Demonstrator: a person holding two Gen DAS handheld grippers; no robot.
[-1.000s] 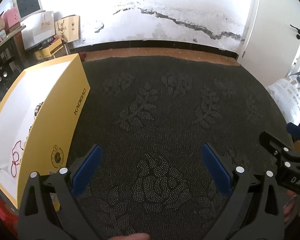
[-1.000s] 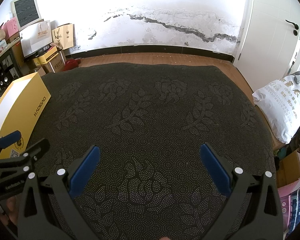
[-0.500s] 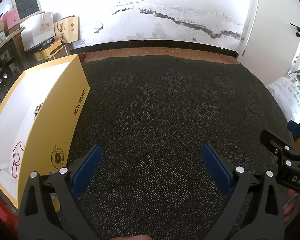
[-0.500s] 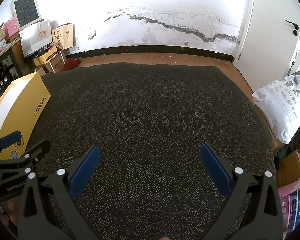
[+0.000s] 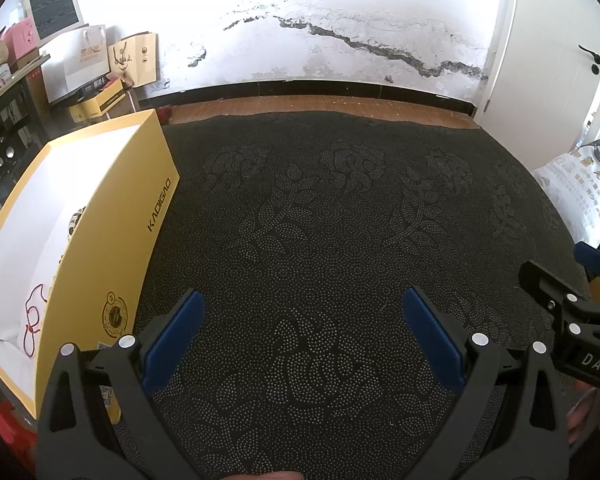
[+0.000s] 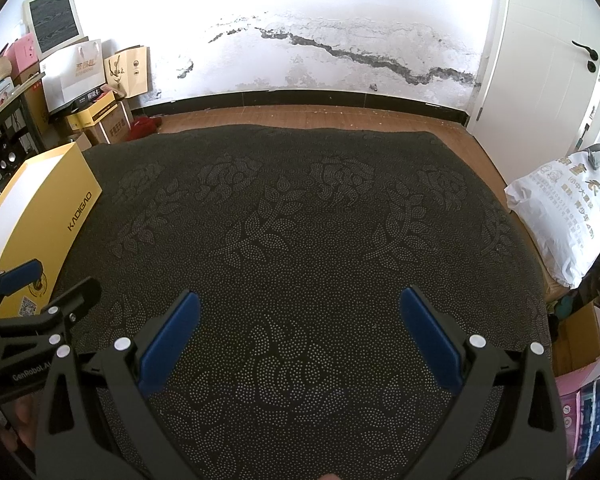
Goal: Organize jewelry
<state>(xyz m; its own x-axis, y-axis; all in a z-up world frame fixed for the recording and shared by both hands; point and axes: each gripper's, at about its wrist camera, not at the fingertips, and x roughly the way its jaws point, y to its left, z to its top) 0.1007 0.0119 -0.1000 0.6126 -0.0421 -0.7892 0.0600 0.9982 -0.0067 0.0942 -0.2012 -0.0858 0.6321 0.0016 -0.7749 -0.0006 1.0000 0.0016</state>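
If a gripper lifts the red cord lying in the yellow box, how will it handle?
The red cord lies in loose loops on the white lining of the yellow box, so it is probably limp and would dangle. It looks thin, likely very light, and perhaps hard to pinch.

left wrist view: low over dark carpet [image 5: 308, 208], facing cracked wall at 12 o'clock. right wrist view: alongside, same heading; both share carpet, yellow box [image 6: 40, 216].

Box [image 5: 112, 240] at mat's [image 5: 320, 220] left edge
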